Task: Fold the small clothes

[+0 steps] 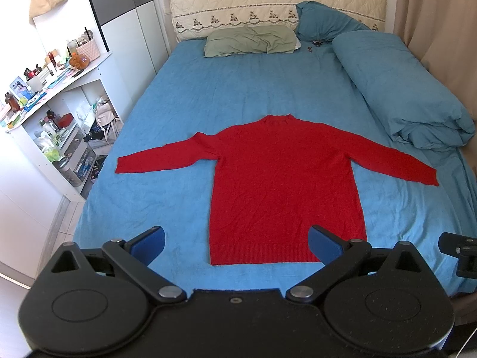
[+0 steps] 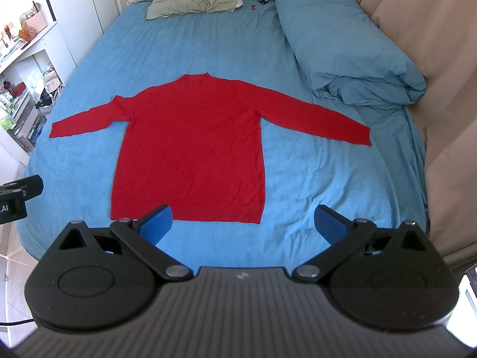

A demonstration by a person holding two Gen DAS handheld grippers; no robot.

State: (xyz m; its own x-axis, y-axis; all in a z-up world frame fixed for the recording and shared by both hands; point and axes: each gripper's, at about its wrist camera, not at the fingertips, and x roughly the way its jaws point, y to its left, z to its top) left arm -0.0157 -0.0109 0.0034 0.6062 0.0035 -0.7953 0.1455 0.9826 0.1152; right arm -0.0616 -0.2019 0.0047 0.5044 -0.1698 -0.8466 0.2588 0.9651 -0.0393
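Nothing is folded yet, as far as either camera shows. Your red sweater point(image 1: 283, 185) lies flat on the blue bedsheet point(image 1: 184, 95), front or back up I cannot tell, with its collar toward the headboard and its ribbed hem point(image 1: 262, 253) toward you. Both sleeves run straight out to the sides: the left sleeve point(image 1: 167, 158) reaches toward the bed edge by the white shelf unit point(image 1: 59, 113), and the right sleeve point(image 1: 393, 161) ends just short of the rolled blue duvet point(image 1: 396, 89). The body panel looks smooth, with only faint creases.

Your left gripper point(image 1: 237, 243) hangs above the near edge of the bed with its jaws spread wide and nothing between them; the hem shows in the gap, but I judge the tool to be clear of the cloth. Your right gripper point(image 2: 243, 222) is also wide open and empty, hovering just off the hem's right corner.

So the laying-out looks done and every fold remains: I'd judge that means both sleeves brought in across the body, then the hem carried up toward the collar. The green pillow point(image 1: 250, 40) and the duvet sit well away from the sweater, so the working area around it is open sheet.
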